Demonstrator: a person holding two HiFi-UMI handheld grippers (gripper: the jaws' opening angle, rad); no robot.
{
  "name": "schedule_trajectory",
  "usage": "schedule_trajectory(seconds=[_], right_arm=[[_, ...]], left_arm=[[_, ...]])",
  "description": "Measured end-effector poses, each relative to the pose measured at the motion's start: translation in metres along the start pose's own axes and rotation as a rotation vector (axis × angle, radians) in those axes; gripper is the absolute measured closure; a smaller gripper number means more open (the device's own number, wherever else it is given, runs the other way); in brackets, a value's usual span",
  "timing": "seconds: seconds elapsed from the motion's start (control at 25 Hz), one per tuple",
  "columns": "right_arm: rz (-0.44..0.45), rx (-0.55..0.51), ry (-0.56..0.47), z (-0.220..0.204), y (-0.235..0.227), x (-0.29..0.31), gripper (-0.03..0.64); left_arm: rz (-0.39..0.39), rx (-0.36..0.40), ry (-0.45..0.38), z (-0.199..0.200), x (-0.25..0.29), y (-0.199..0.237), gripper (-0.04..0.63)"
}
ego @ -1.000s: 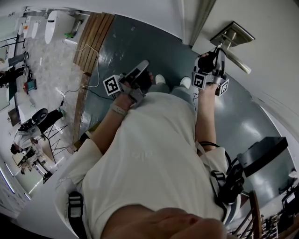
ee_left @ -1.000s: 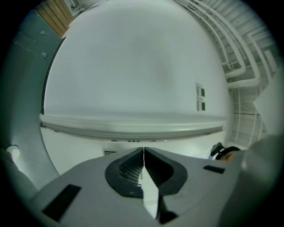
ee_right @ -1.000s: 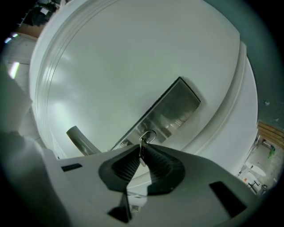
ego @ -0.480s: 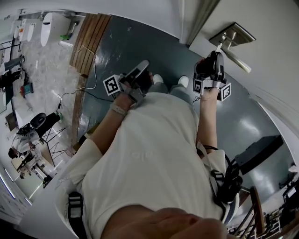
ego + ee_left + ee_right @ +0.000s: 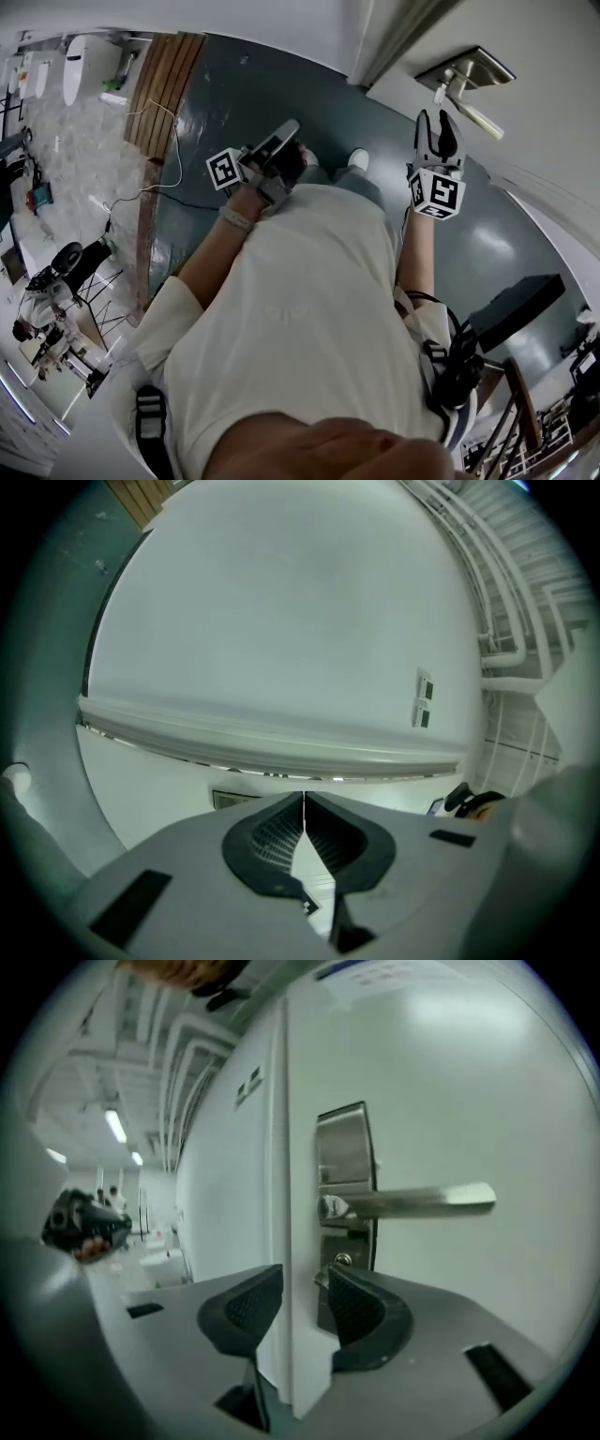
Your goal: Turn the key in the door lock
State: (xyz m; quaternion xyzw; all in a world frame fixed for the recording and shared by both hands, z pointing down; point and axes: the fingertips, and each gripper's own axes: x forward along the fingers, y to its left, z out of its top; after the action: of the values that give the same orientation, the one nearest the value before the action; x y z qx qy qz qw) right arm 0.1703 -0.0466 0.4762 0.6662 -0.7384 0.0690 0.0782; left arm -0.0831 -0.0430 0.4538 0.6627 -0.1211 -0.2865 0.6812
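Note:
The brushed metal lock plate (image 5: pixel 345 1147) with its lever handle (image 5: pixel 422 1201) sits on the white door (image 5: pixel 469 1072). Below the lever is the keyhole (image 5: pixel 343 1260), with a small key stub (image 5: pixel 323 1279) beside it. My right gripper (image 5: pixel 305 1302) points at the lock, and its jaws have just been opening. They now stand apart, with the key stub at the tip of the right pad (image 5: pixel 361 1312) and nothing pressed between them. In the head view the right gripper (image 5: pixel 435 120) hangs just short of the handle (image 5: pixel 469 103). My left gripper (image 5: pixel 289 129) is shut and empty, held away from the door.
The door's edge and frame (image 5: pixel 394 42) run up left of the lock. Dark grey floor (image 5: pixel 244 94) lies below, with a wooden strip (image 5: pixel 169 75) and a loose cable (image 5: pixel 169 131) at the left. Black equipment (image 5: pixel 511 314) stands at the lower right.
The right gripper was up against the lock under the handle with its jaws close together. It has drawn back a little, rolled, and its jaws now stand apart. The left gripper has stayed put.

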Motion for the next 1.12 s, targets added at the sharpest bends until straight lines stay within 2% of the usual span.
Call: schedule_trajectory(seconds=[0.12,0.24,0.32,0.36,0.56,0.96,1.04,1.12], right_arm=[[-0.085,-0.325,0.097,0.004,-0.001,0.005,0.464],[-0.147,-0.636,0.225,-0.013,-0.001,0.016,0.454],[-0.175,-0.772,0.278,-0.023,0.001,0.027,0.454],[-0.193,-0.807,0.29,-0.026,0.0,0.031,0.454],[-0.301,-0.824,0.312,-0.027,-0.015,0.044,0.455],[-0.382,-0.84,0.334,-0.015,-0.018,0.051,0.457],[-0.413,-0.848,0.325,-0.012,-0.02,0.05,0.482],[-0.443,-0.847,0.309,-0.008,-0.022,0.048,0.536]], left_arm=[[-0.014,0.003,0.004,0.003,-0.001,-0.005,0.586],[-0.023,-0.001,-0.008,0.013,-0.004,-0.004,0.586],[-0.025,-0.003,-0.014,0.02,-0.007,-0.001,0.586],[-0.025,-0.002,-0.015,0.022,-0.008,-0.001,0.586],[-0.034,-0.001,-0.033,0.032,-0.017,-0.004,0.586],[-0.05,-0.003,-0.051,0.051,-0.04,-0.023,0.586],[-0.055,-0.003,-0.052,0.054,-0.042,-0.025,0.586],[-0.058,-0.002,-0.054,0.057,-0.045,-0.027,0.586]])
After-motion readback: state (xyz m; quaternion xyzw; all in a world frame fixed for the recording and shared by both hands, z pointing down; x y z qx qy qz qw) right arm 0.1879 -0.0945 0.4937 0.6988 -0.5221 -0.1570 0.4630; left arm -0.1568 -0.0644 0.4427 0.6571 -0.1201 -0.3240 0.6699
